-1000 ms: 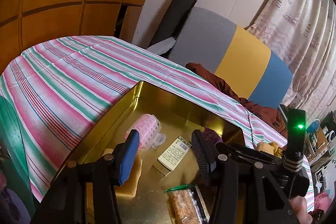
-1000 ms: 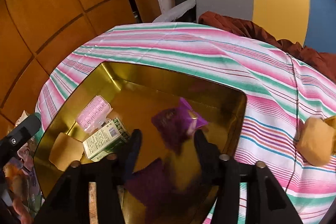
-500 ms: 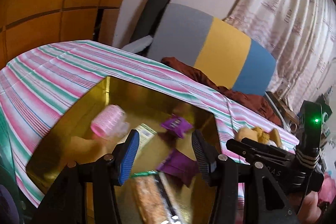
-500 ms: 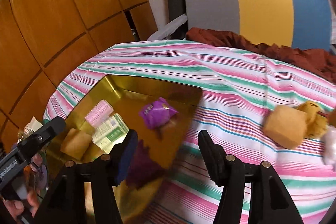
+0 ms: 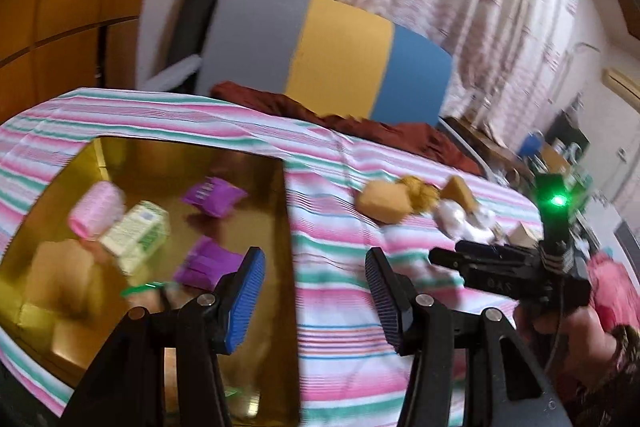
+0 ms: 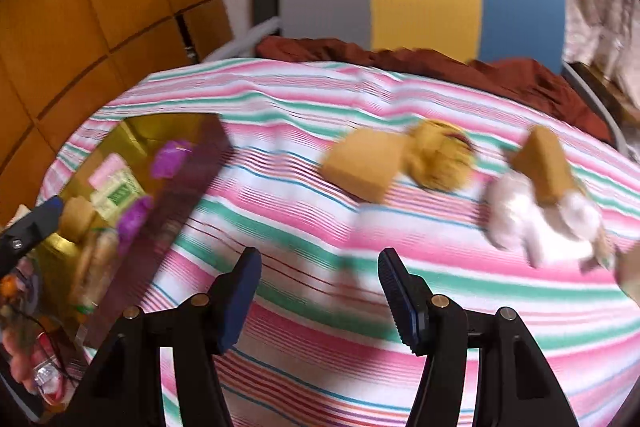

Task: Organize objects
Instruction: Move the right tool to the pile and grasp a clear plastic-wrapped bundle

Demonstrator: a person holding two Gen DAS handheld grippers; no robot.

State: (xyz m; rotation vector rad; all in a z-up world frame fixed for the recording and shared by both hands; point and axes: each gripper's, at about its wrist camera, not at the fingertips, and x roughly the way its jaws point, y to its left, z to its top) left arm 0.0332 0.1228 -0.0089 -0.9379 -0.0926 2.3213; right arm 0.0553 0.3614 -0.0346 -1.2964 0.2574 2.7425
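Observation:
A gold tin box sits on the striped cloth at the left. Inside it lie a pink roller, a green-white carton, two purple packets and a tan block. My left gripper hovers open and empty over the box's right rim. My right gripper is open and empty above bare cloth. Beyond it lie a tan sponge, a yellow plush, a second tan block and a white fluffy thing.
The striped tablecloth covers the table. A grey, yellow and blue chair back with a brown cloth stands behind the table. Wooden panels are at the left, curtains at the right. A person's hand holds the right gripper's handle.
Both grippers have swung to the right, away from the box toward the loose objects. A purple packet that was between the right gripper's fingers now lies in the box.

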